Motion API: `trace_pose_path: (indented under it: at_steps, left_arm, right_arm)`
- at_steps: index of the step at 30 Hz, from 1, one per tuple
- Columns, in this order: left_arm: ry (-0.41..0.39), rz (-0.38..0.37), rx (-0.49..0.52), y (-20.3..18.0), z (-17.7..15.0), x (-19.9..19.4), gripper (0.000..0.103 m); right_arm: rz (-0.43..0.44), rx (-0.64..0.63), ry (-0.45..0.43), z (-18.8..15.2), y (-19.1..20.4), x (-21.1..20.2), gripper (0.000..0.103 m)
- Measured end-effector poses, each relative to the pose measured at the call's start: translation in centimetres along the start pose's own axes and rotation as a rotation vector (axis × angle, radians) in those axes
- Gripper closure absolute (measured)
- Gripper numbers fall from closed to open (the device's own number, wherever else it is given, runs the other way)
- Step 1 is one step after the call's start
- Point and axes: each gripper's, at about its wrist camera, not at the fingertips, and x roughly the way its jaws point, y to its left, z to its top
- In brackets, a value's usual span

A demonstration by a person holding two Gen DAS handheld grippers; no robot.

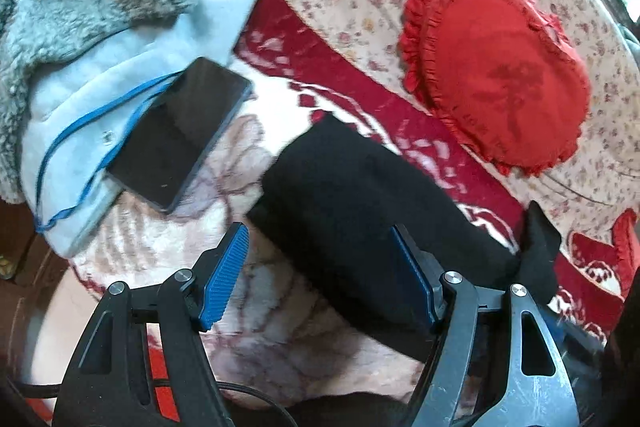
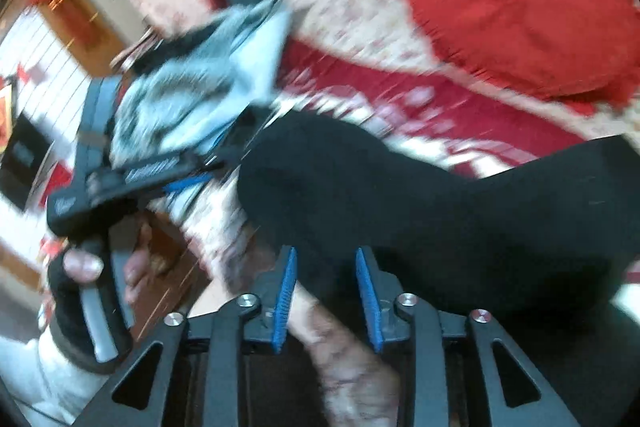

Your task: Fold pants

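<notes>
Left wrist view: black soft knit pants lie as a thick folded bundle at frame centre to lower right, on a plush red-and-white floral blanket covering the bed. The left gripper has its blue pads wide apart w/ nothing pinched; the right-side pad sits just beside or over the bundle's near edge, the other over bare blanket. Upper left: a pale blue fur-trimmed coat w/ a dark flat rectangular phone lying on it, near the pants' top left corner. Upper right: a red heart-shaped ruffled cushion, well apart from the pants. Right wrist view (blurred): same pants fill centre to right of frame; the right gripper has its pads partly apart w/ no cloth between them, tips just short of the bundle's near edge. At left a hand holds the other gripper's handle. Judgement: fabric looks light, limp, thick-ish and stretchy, not fragile or slippery; it will sag and slide on the plush pile if dragged. Best hold prob. at the near edge, pinching all layers at both corners so the fold stays stacked; keep clear of the phone.
</notes>
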Motion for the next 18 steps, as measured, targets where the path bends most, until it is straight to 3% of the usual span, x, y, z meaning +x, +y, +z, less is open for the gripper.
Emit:
trace_pose_path:
  at_steps: [1, 4, 9, 15, 18]
  left_arm:
    - [0.004, -0.003, 0.010, -0.5, 0.0, 0.2, 0.031]
    - [0.026, -0.007, 0.051, -2.1, -0.6, 1.2, 0.031]
    - [0.093, 0.063, 0.122, -3.5, -2.1, 4.3, 0.031]
    - [0.112, 0.029, 0.079, -2.4, -2.3, 5.0, 0.026]
    - [0.112, 0.028, 0.078, -2.4, -2.3, 5.0, 0.026]
  right_arm:
    - [-0.036, 0.016, -0.025, 0.4, -0.8, -0.7, 0.062]
    - [-0.112, 0.083, -0.050, 1.3, -3.2, -1.5, 0.061]
    - [-0.110, 0.116, -0.029, 1.0, -5.3, -0.4, 0.061]
    - [-0.085, 0.126, -0.035, 1.6, -5.7, -1.4, 0.061]
    - [-0.154, 0.108, -0.054, 3.1, -6.7, -2.5, 0.057]
